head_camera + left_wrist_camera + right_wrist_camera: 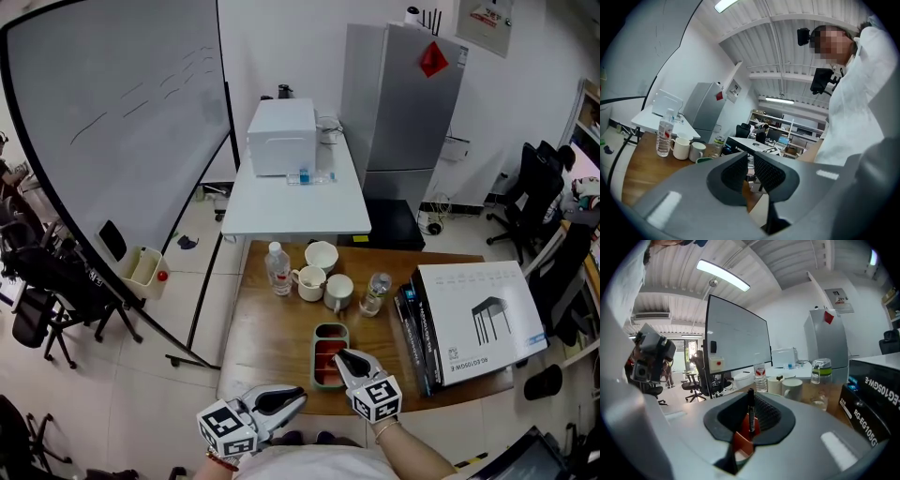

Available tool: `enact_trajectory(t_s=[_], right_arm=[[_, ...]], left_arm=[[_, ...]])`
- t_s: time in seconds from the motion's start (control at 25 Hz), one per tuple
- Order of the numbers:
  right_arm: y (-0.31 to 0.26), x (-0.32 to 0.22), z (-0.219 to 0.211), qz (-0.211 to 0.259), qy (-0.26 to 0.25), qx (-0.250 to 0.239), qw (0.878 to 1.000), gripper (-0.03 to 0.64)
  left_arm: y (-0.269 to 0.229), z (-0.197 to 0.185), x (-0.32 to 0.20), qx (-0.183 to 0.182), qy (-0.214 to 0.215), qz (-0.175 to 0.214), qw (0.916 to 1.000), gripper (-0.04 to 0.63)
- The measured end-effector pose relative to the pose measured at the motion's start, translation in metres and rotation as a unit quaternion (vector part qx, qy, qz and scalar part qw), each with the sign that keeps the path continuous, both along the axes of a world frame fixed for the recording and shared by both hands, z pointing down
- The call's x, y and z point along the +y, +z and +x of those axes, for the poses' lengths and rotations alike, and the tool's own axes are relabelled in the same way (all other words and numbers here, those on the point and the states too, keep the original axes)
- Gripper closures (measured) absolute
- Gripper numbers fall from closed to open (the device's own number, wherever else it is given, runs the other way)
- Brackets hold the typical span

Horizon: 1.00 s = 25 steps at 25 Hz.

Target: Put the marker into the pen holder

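Whiteboard (112, 112) fills the upper L of the head view, grey fridge (403, 103) at back R, white table (295, 202) btwn them w/ a white boxy appliance (281, 136) on it. Nearer: wooden table (267, 342). On its R side, a big white printed carton (478, 314) lies on a stack of dark flat boxes (419, 342). Across the far part of the tabletop: water bottle (278, 269), white cup (322, 255), two white mugs (310, 281) (338, 292), then a green-lidded jar (375, 293).

Pen holder (330, 326), an oblong green tray w/ red inside, lies near the table's front edge, about mid-width.

R gripper (347, 358) is over the holder's near end, tips tilted a bit down. Its jaws are clamped on the black marker (751, 411), which stands upright btwn the pads, cap end poking above them; the holder's red inside shows just below. Whether the marker's lower end touches the holder I can't tell.

L gripper (298, 396) sits at the table's front edge, L of the holder and apart from it, pointing level. Jaws drawn together to a thin slit, nothing in it.
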State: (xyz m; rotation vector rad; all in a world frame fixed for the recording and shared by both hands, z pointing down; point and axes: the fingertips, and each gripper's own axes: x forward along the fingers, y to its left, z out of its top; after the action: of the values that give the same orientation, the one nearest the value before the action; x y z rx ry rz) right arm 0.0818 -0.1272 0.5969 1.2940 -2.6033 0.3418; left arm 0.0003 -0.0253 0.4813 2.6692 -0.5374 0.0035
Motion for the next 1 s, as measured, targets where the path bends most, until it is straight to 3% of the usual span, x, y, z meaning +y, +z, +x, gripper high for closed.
enact_trajectory(t_s=[0.36, 0.64, 0.88, 1.0], right_arm=[[0.011, 0.001, -0.008, -0.017, -0.019, 0.001, 1.000, 0.563], [0.009, 0.006, 0.020, -0.022, 0.015, -0.006, 1.000, 0.537], [0.009, 0.019, 0.046, -0.029, 0.043, -0.013, 0.999, 0.537], [0.011, 0.031, 0.050, -0.039, 0.044, -0.023, 0.998, 0.537]], left_arm=[[0.008, -0.009, -0.007, 0.004, -0.010, -0.012, 0.9999, 0.577], [0.006, -0.007, -0.010, 0.006, -0.007, -0.018, 0.9998, 0.577], [0.000, -0.008, -0.015, 0.049, -0.018, -0.034, 0.9981, 0.578], [-0.002, -0.010, -0.016, 0.052, -0.024, -0.038, 0.9976, 0.578]])
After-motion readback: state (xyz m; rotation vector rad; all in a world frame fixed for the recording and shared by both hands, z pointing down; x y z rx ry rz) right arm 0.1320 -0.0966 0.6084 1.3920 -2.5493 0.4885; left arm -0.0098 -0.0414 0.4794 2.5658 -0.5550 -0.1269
